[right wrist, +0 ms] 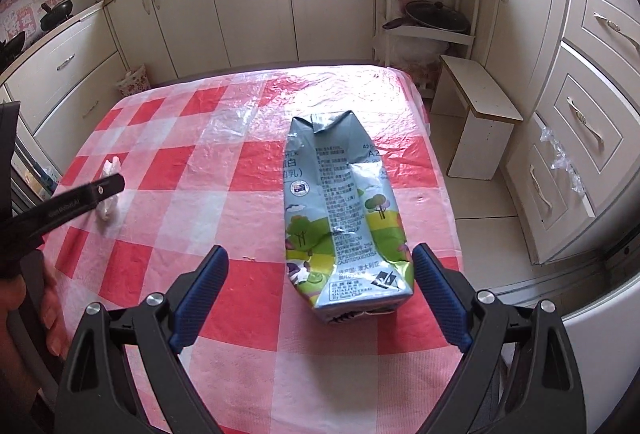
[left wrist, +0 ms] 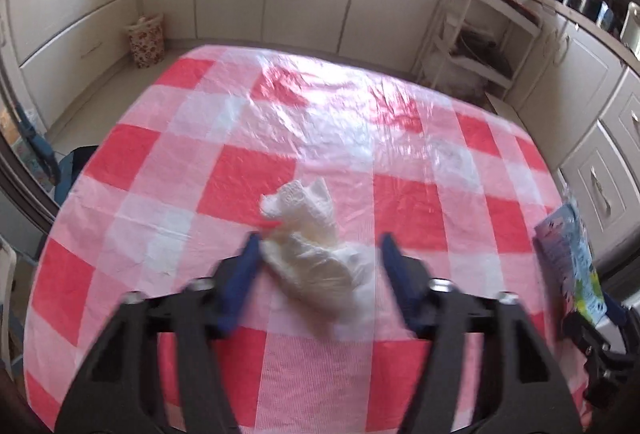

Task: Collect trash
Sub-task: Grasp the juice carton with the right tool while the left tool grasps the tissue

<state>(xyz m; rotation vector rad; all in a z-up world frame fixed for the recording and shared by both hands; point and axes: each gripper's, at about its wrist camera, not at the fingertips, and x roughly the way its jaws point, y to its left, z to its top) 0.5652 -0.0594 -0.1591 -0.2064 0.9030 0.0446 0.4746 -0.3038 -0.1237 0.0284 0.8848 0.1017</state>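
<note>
A crumpled white tissue wad [left wrist: 310, 250] lies on the red-and-white checked table [left wrist: 168, 170]. My left gripper [left wrist: 318, 244] is open with the wad between its blue fingers, the left finger touching it. The wad also shows in the right wrist view [right wrist: 109, 190], partly behind the left gripper's arm. A crushed milk carton [right wrist: 342, 218] lies flat on the table [right wrist: 224, 170]; it also shows at the right edge of the left wrist view [left wrist: 572, 258]. My right gripper [right wrist: 320, 282] is open, its fingers either side of the carton's near end.
A clear plastic sheet [right wrist: 228, 122] lies on the table's far part. Cream cabinets [right wrist: 248, 6] ring the room. A small white stool [right wrist: 480, 114] and a shelf rack [right wrist: 428, 14] stand past the table's right side. A floral bag [left wrist: 146, 40] sits on the floor.
</note>
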